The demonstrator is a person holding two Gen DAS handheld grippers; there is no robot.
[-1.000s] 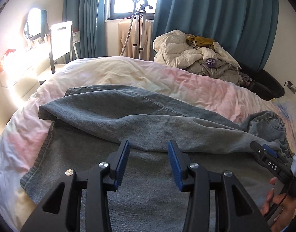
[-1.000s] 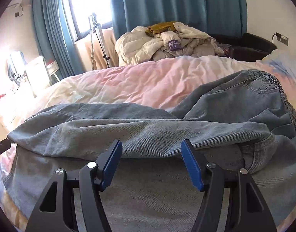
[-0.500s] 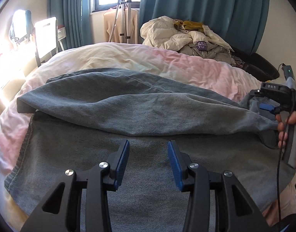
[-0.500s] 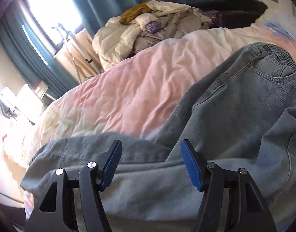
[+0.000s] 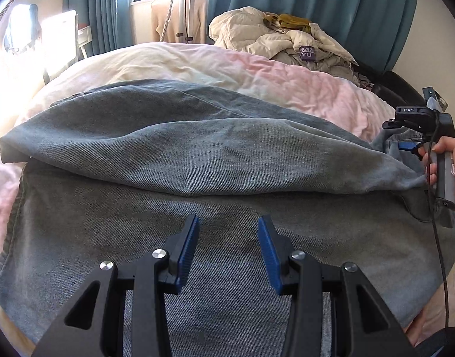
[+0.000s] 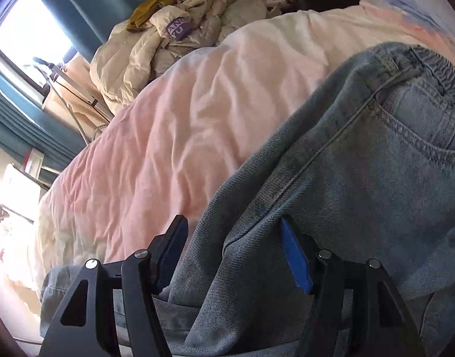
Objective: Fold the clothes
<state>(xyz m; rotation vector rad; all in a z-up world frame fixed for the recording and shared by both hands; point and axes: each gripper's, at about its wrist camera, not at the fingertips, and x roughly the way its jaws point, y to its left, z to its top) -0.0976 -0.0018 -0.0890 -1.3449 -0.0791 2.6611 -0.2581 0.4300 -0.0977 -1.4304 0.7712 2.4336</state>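
Note:
A pair of grey-blue jeans (image 5: 197,154) lies across the bed, one leg folded over the other. My left gripper (image 5: 227,250) hovers open just above the lower leg, nothing between its blue pads. My right gripper (image 6: 233,253) is open and tilted near the hip, below the elastic waistband (image 6: 435,68). A raised ridge of the jeans (image 6: 361,178) stands between its jaws, and the pads do not press on it. In the left wrist view a hand (image 5: 447,160) holds that gripper at the right end of the jeans.
The bed cover (image 5: 227,65) is pink and cream, wrinkled, and bare behind the jeans. A pile of pale jackets and clothes (image 5: 287,38) sits at the far side by teal curtains. A white chair (image 5: 61,38) stands at the left, a dark seat (image 5: 388,89) at the right.
My right gripper has travelled right along the jeans toward the waist, rolled, and dropped over a denim ridge. My left gripper has sunk closer to the lower leg.

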